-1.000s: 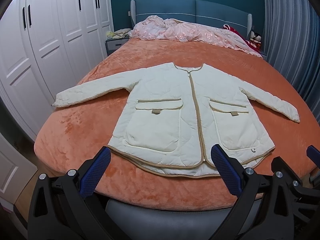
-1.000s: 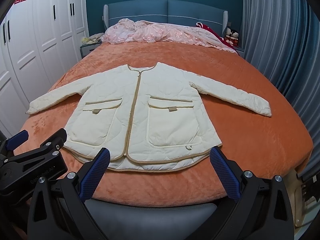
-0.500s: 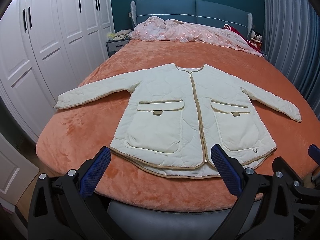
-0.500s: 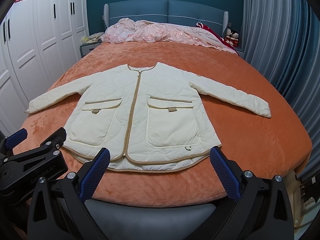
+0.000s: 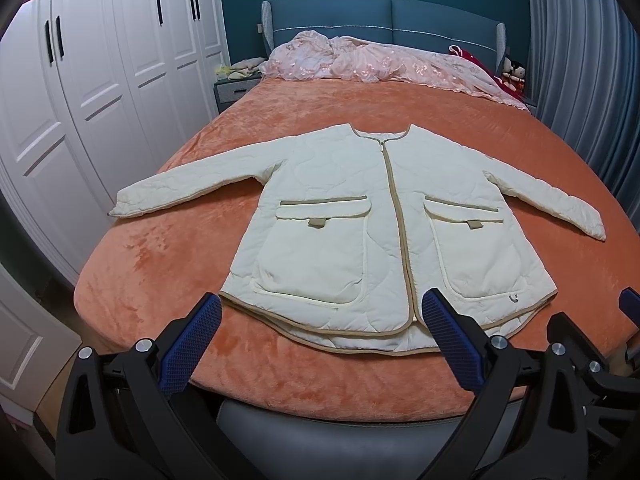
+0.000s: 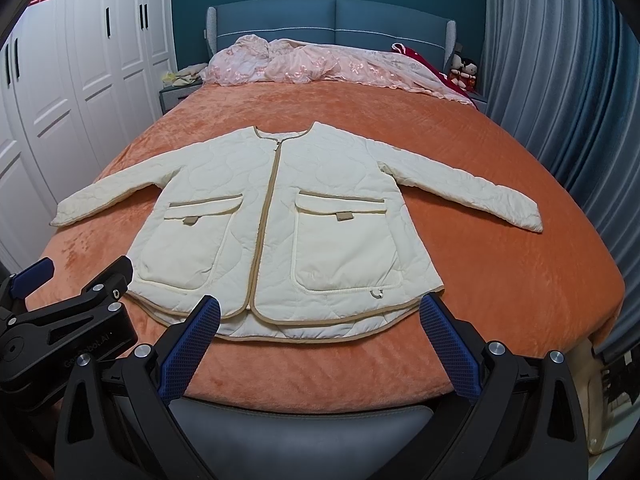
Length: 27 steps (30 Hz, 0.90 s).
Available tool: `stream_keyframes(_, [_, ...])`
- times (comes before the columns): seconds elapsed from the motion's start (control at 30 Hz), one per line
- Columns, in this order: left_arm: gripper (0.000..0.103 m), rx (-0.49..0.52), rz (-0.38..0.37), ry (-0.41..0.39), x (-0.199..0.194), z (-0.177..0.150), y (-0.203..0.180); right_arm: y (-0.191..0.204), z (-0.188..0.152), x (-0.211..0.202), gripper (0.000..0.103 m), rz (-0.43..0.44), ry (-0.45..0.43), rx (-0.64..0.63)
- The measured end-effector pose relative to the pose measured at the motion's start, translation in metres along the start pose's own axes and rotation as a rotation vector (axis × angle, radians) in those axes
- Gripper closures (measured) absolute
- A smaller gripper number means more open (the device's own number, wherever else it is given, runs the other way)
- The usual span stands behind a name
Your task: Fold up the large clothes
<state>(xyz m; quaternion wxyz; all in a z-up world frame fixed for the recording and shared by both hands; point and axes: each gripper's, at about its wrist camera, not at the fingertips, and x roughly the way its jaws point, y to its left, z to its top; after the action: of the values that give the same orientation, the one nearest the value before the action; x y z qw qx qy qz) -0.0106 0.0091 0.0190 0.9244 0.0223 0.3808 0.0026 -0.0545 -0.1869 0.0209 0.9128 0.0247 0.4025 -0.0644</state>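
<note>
A cream quilted jacket [image 5: 360,224] with tan trim lies flat and zipped on the orange bed cover [image 5: 160,272], front up, both sleeves spread out, hem toward me. It also shows in the right wrist view [image 6: 288,232]. My left gripper [image 5: 322,344] is open and empty, held above the foot of the bed just short of the hem's left half. My right gripper [image 6: 320,344] is open and empty, just short of the hem's right half. The left gripper's body [image 6: 68,320] shows at the lower left of the right wrist view.
A crumpled pink quilt [image 5: 384,60] lies at the blue headboard [image 5: 384,16]. White wardrobes [image 5: 100,80] stand to the left with a narrow gap beside the bed. Grey-blue curtains [image 6: 560,80] hang on the right. A nightstand [image 5: 232,88] holds small items.
Both grippers have edged slightly forward toward the jacket hem. The jacket has not moved and both grippers stay open.
</note>
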Motion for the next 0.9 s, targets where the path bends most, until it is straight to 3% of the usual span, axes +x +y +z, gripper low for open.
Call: stream_keyframes(0.9, [0.005, 0.001, 0.005, 0.003, 0.002, -0.0033, 0.0004, 0.0005, -0.0007, 0.0006, 0.006, 0.001, 0.001, -0.001])
